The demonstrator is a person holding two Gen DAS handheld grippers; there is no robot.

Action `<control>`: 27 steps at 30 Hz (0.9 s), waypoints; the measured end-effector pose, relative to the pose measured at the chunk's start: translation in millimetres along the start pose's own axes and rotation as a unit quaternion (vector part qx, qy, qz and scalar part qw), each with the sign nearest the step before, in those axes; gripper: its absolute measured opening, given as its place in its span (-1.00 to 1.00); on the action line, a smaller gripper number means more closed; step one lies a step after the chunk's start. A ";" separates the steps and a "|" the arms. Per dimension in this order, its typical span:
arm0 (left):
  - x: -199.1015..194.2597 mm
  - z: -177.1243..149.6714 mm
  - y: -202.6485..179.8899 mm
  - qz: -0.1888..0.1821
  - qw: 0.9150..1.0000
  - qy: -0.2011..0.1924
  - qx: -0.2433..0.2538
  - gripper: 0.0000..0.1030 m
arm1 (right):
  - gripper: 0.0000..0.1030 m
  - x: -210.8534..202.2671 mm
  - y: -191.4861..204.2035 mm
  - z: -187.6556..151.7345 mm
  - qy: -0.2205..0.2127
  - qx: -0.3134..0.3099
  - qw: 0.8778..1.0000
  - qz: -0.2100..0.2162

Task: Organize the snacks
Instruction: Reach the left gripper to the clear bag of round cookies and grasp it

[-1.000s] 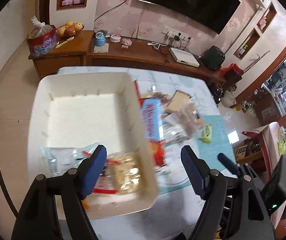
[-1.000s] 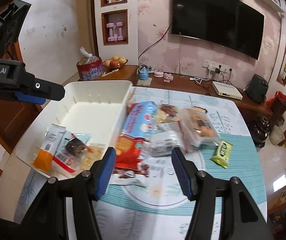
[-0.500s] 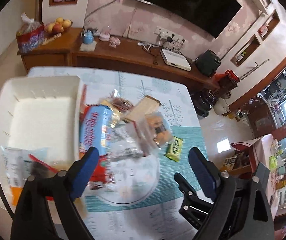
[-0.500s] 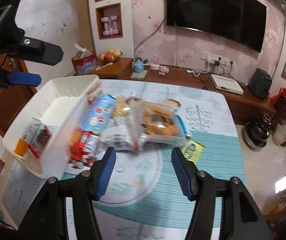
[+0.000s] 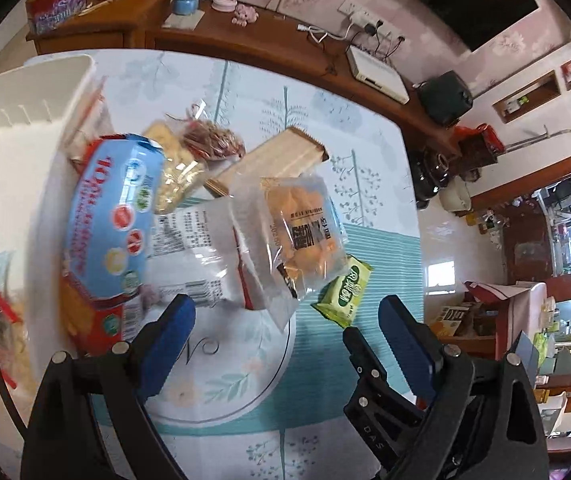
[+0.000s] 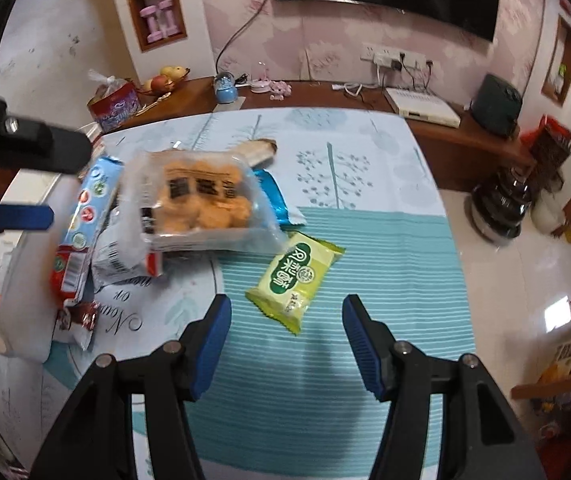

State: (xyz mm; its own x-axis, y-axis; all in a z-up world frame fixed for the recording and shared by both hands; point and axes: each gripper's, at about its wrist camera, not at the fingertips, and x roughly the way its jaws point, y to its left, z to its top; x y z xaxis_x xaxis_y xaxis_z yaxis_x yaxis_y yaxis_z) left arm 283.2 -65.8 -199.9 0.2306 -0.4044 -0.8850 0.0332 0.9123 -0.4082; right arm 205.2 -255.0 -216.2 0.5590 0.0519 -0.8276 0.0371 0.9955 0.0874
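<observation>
Above the table's (image 6: 365, 152) middle, my left fingers (image 5: 285, 330) have just been opening and now stand wide and empty; my right fingers (image 6: 285, 332), half spread, empty, have swung from the white bin (image 5: 13, 168) at the left edge toward the green packet (image 6: 295, 278), likely next.

A: Where is the snack pile (image 5: 205, 216) located?
B: On the tabletop (image 6: 365, 160), just right of the bin (image 5: 13, 168).
A: And the single packet (image 6: 294, 276)?
B: Right of the pile, apart; a sideboard (image 6: 425, 120) stands behind.
</observation>
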 end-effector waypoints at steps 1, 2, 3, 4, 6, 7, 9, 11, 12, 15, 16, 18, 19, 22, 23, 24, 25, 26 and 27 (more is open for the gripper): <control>6.2 2.1 -1.4 0.003 1.000 0.003 0.000 0.79 | 0.13 4.2 -2.2 -0.2 0.000 0.007 1.000 0.006; 12.7 4.3 -2.8 0.006 1.000 0.005 0.001 0.79 | 0.13 9.9 -4.0 -0.6 0.002 0.013 1.000 0.013; 17.1 6.5 -3.6 0.009 1.000 0.007 0.001 0.79 | 0.13 14.2 -5.0 -1.0 0.004 0.015 1.000 0.016; 21.9 8.4 -4.3 0.009 1.000 0.008 0.000 0.79 | 0.13 18.1 -4.7 -1.2 0.006 0.016 1.000 0.018; 30.6 13.0 -5.3 0.009 1.000 0.011 -0.002 0.79 | 0.13 23.9 -4.0 -1.3 0.007 0.019 1.000 0.022; 34.5 14.7 -5.2 0.009 1.000 0.012 -0.003 0.79 | 0.13 26.2 -3.5 -1.6 0.005 0.020 1.000 0.023; 41.2 17.8 -4.7 0.012 1.000 0.012 -0.009 0.79 | 0.13 29.6 -2.1 -1.9 0.001 0.020 1.000 0.022; 47.3 20.2 -4.1 0.010 1.000 0.013 -0.015 0.79 | 0.13 33.2 -0.8 -3.1 -0.001 0.020 1.000 0.017; 50.3 21.2 -4.2 0.010 1.000 0.015 -0.016 0.79 | 0.13 35.7 -0.9 -3.0 -0.001 0.021 1.000 0.015; 56.1 22.8 -6.6 0.006 1.000 0.021 -0.016 0.79 | 0.13 42.0 -2.2 -4.2 0.001 0.030 0.999 0.014; 56.8 23.7 -8.7 0.004 1.000 0.018 -0.015 0.79 | 0.13 43.4 -3.1 -4.9 0.000 0.034 0.999 0.015; 58.9 25.4 -10.8 0.000 1.000 0.018 -0.013 0.79 | 0.13 44.6 -4.6 -6.0 -0.009 0.040 0.999 0.013; 60.3 26.4 -11.9 0.000 1.000 0.018 -0.013 0.79 | 0.13 44.6 -5.3 -6.2 -0.013 0.042 0.999 0.013; 63.2 29.1 -15.4 0.000 1.000 0.016 -0.010 0.79 | 0.13 45.9 -2.8 -6.4 -0.020 0.037 0.999 0.008; 64.5 30.3 -17.0 0.002 1.000 0.016 -0.010 0.79 | 0.13 46.1 -1.6 -6.5 -0.021 0.034 0.999 0.006; 65.3 30.5 -18.1 0.002 1.000 0.017 -0.010 0.78 | 0.13 46.1 -0.3 -6.8 -0.023 0.028 0.999 0.002; 66.5 30.9 -18.8 0.005 1.000 0.016 -0.011 0.73 | 0.13 46.6 1.7 -6.9 -0.025 0.022 0.999 -0.001; 67.6 31.4 -19.7 0.008 1.000 0.014 -0.012 0.69 | 0.13 46.9 2.8 -6.9 -0.027 0.018 0.999 -0.003; 69.5 32.0 -20.0 0.010 1.000 0.015 -0.013 0.59 | 0.13 47.1 3.6 -7.0 -0.028 0.017 0.999 -0.004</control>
State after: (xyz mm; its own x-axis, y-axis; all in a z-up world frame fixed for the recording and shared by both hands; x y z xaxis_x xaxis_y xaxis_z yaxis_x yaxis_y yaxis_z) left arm 329.7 -110.0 -246.0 0.2012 -0.3884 -0.8993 0.0035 0.9183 -0.3959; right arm 225.9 -248.5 -258.7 0.6035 0.0381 -0.7964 0.0692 0.9926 0.0999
